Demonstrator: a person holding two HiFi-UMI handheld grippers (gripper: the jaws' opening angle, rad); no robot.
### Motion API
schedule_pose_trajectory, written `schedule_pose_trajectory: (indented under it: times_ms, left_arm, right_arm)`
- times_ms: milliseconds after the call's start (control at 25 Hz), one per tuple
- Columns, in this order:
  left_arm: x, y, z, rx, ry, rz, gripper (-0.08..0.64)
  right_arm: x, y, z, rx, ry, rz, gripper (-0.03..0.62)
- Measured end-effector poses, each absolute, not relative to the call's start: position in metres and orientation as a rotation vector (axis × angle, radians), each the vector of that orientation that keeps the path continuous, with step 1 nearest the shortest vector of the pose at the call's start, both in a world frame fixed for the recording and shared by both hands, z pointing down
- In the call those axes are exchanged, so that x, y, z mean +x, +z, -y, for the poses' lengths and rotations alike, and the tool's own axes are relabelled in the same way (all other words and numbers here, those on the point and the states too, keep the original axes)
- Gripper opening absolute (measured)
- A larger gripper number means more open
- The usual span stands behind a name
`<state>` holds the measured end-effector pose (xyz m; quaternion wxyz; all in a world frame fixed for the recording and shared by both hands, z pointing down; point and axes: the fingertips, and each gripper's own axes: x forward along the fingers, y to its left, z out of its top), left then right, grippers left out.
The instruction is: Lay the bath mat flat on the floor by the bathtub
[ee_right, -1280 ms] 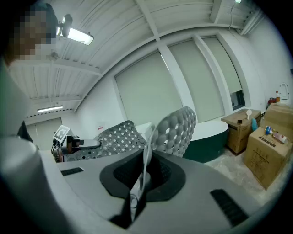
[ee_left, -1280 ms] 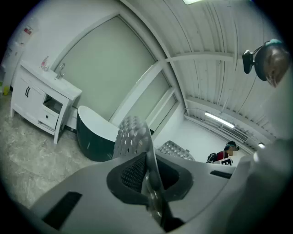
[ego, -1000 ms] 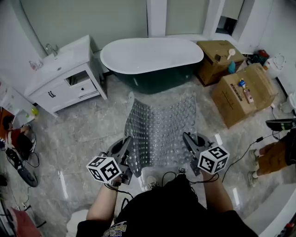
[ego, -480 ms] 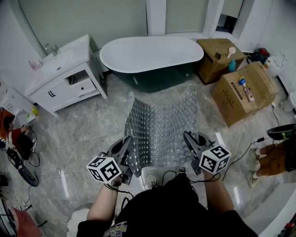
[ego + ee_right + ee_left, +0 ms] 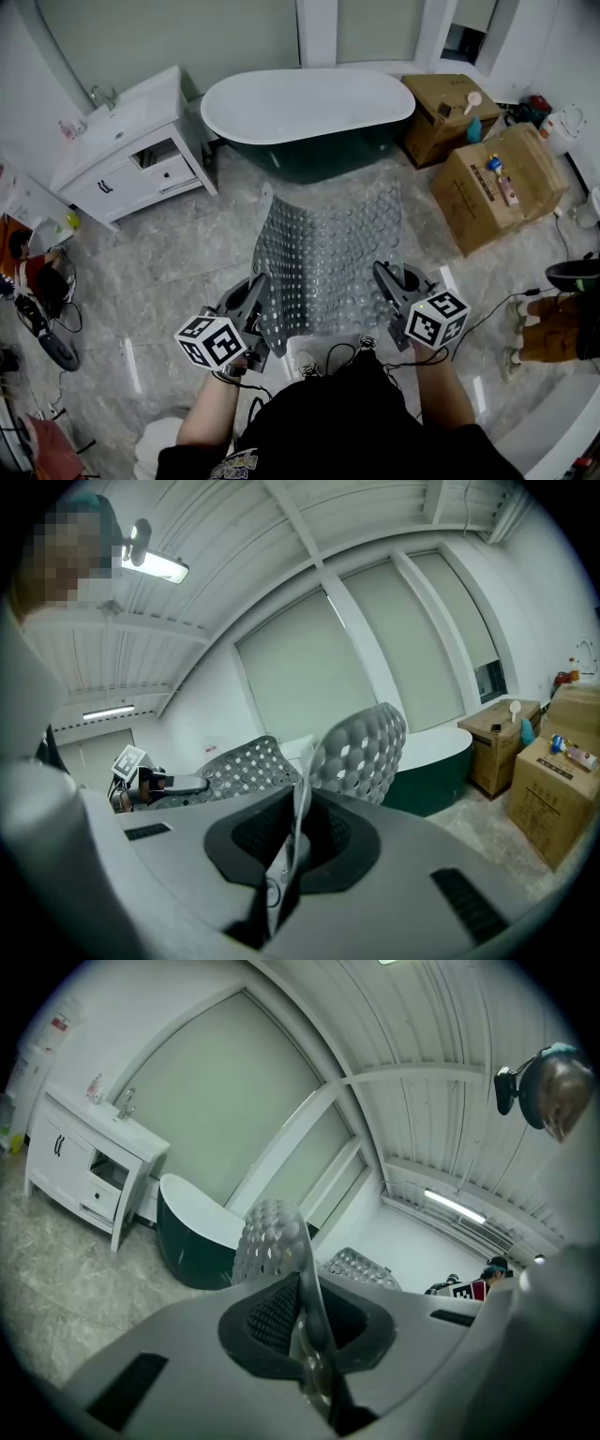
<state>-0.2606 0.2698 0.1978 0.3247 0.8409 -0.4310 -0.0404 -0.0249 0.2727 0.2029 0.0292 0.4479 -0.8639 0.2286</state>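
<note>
A clear, bubbled bath mat (image 5: 328, 258) hangs stretched in the air between both grippers, its far edge reaching toward the dark green bathtub (image 5: 309, 117). My left gripper (image 5: 255, 292) is shut on the mat's near left corner; in the left gripper view the mat (image 5: 272, 1241) rises from between the closed jaws. My right gripper (image 5: 382, 281) is shut on the near right corner, and in the right gripper view the mat (image 5: 361, 747) curls up out of its jaws. The tub (image 5: 427, 761) shows behind it.
A white vanity (image 5: 131, 150) stands left of the tub. Two cardboard boxes (image 5: 502, 187) with small items sit at the right. A person's legs (image 5: 553, 319) are at the far right edge. Cables and gear (image 5: 42, 319) lie on the marble floor at left.
The right gripper has edged slightly to the right with its mat corner, and the mat looks a little more spread. The bystander's legs at the right have shifted. The left gripper holds still.
</note>
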Motion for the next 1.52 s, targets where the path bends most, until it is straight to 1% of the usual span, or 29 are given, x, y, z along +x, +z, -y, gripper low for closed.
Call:
schedule_pose_trajectory:
  times_ms: [320,1160,1520]
  left_arm:
    - [-0.229,0.196,-0.254,2.193,-0.091,1.159,0.031]
    - [-0.089,0.187,-0.204,2.157,-0.135,1.262,0.031]
    - [-0.046,0.182,-0.200,2.161,-0.140,1.259,0.031]
  right_arm:
    - [0.007,0.205,-0.251,1.354,0.729,2.682,0.031]
    - [0.147,0.204,-0.183,1.224,0.731,2.742,0.029]
    - [0.188,0.199,-0.175,1.219,0.727,2.767,0.030]
